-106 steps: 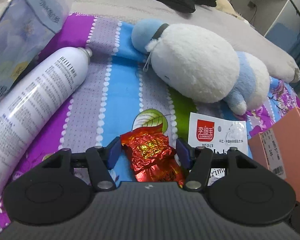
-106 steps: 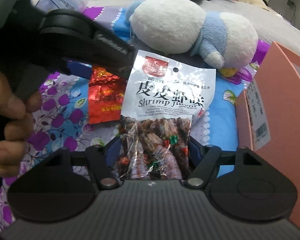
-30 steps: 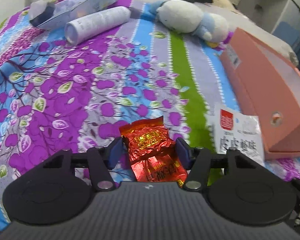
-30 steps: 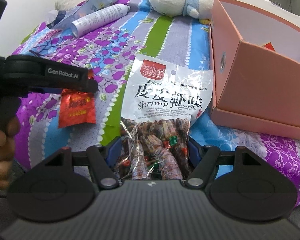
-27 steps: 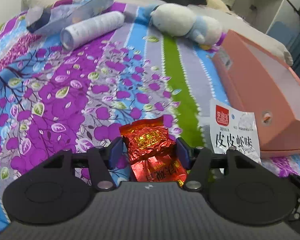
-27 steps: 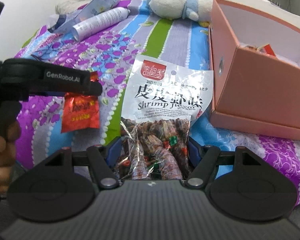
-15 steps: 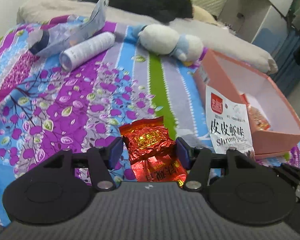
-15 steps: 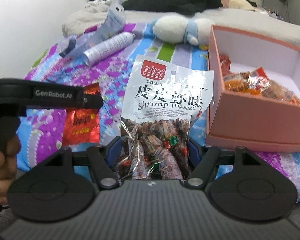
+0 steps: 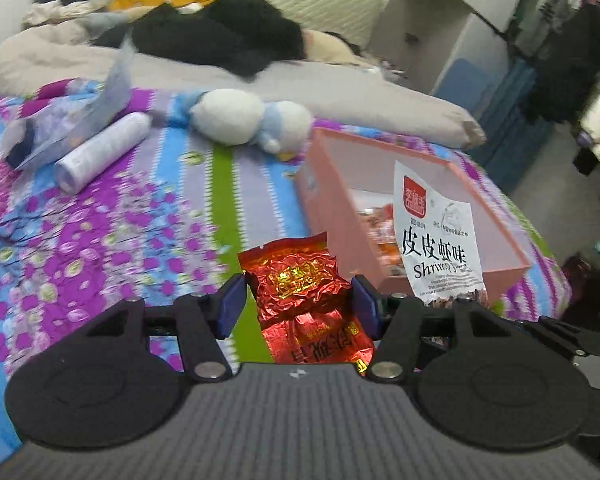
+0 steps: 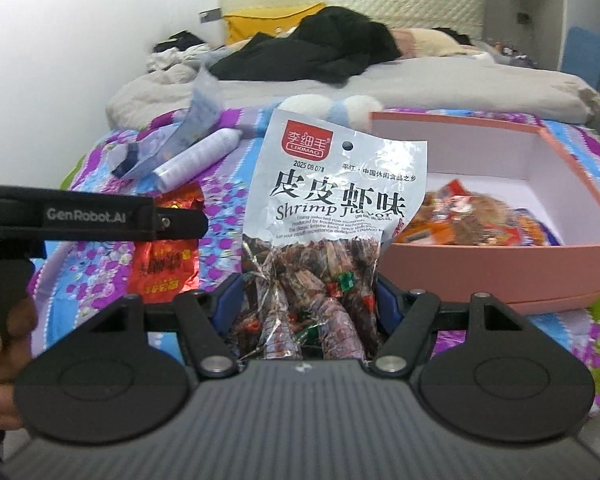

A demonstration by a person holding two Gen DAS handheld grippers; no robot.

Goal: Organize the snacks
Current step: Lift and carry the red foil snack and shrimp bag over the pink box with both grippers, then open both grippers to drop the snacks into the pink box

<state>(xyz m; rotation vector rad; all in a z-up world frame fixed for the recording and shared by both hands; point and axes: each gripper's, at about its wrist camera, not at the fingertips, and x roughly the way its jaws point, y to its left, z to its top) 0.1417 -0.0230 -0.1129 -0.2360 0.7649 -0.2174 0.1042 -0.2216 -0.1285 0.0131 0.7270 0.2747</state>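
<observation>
Right gripper [image 10: 310, 304] clamps a shrimp-flavour snack bag [image 10: 336, 208] above the floral bedspread [image 10: 228, 184]; pink box [image 10: 500, 264] of snacks at right.

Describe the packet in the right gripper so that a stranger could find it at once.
Start at the pink box on the flowered bedspread. Just left of it, the right gripper holds up the shrimp snack bag. It is silver-white with a red logo; the neighbouring foil packet is red.

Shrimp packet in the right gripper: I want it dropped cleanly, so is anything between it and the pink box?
Nothing visible does. The shrimp packet hangs beside the pink box, whose top is open; snacks lie inside, with bare floor behind them.
</observation>
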